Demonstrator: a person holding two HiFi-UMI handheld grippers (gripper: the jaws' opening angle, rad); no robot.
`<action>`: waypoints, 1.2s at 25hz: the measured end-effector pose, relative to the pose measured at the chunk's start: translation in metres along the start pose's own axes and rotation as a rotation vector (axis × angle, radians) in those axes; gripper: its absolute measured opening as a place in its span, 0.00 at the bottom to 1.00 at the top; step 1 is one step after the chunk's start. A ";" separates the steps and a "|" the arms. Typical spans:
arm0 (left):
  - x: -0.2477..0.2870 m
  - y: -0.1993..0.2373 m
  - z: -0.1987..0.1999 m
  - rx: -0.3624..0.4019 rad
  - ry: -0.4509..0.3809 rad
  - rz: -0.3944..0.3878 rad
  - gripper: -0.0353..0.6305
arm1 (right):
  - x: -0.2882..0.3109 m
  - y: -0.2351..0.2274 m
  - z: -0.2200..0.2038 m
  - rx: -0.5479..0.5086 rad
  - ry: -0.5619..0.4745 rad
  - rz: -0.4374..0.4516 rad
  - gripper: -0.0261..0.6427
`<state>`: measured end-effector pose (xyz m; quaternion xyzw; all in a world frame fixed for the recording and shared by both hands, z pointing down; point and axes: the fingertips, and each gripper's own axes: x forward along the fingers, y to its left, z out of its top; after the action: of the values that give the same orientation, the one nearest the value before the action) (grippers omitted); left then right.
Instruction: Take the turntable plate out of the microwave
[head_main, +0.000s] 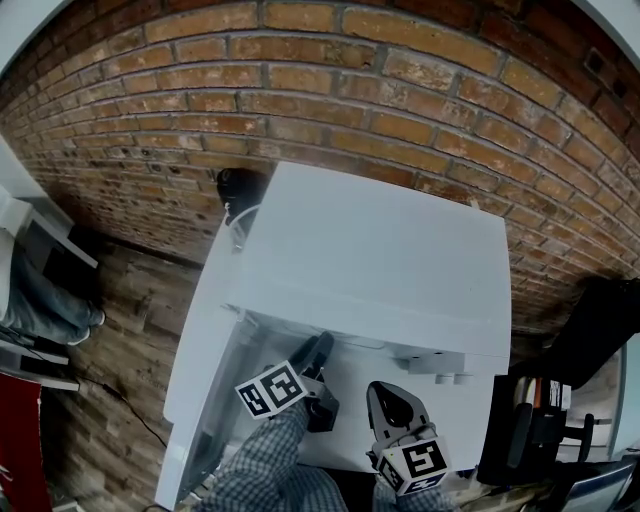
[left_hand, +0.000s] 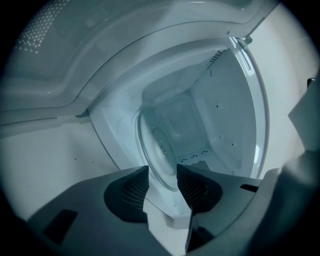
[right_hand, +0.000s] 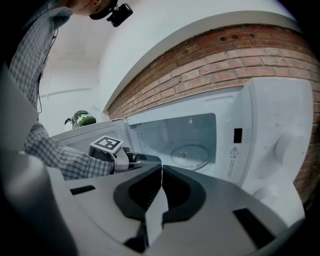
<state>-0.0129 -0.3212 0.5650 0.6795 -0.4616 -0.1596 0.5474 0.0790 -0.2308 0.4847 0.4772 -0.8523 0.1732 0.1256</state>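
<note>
- Turntable plate (right_hand: 190, 154) lies flat on the cavity floor inside the microwave (head_main: 380, 260), not yet out.
- Door (head_main: 200, 400) stands open at the microwave's left side.
- Left gripper (left_hand: 162, 175) is at the microwave's mouth, pointing into the cavity. Fingers are wide apart w/ no grip on anything. The plate's rim shows through the gap, but the pads aren't pressing on it.
- Right gripper (right_hand: 161, 170) sits out in front of the microwave, fingers closed together w/ nothing between them.
- Head view only: the microwave's white top, brick wall (head_main: 400, 90) behind the microwave, and both marker cubes. A checked sleeve (head_main: 265, 470) is in front of the microwave. Cavity & plate are hidden under the top.
- Right gripper view only: the microwave's whole front. Control panel (right_hand: 285, 145) w/ a knob is at the microwave's right end. The left gripper's tip sits left of the plate, at the cavity edge.
- Left gripper view only: a close look inside the microwave, w/ vent holes in the cavity walls. The pic is tilted, so the plate looks stood on edge. The door's perforated window is at upper left.
</note>
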 end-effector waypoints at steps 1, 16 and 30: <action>0.001 0.001 0.000 -0.013 0.001 0.008 0.28 | 0.000 -0.001 0.000 0.002 -0.001 -0.001 0.07; 0.008 0.016 0.005 -0.237 -0.019 0.051 0.18 | 0.014 -0.007 -0.009 -0.037 0.039 -0.012 0.07; 0.006 0.020 0.008 -0.243 0.009 0.048 0.10 | 0.095 0.002 -0.028 -0.681 0.248 -0.062 0.07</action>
<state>-0.0246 -0.3309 0.5819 0.5977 -0.4523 -0.1982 0.6316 0.0297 -0.2913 0.5461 0.4090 -0.8247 -0.0679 0.3846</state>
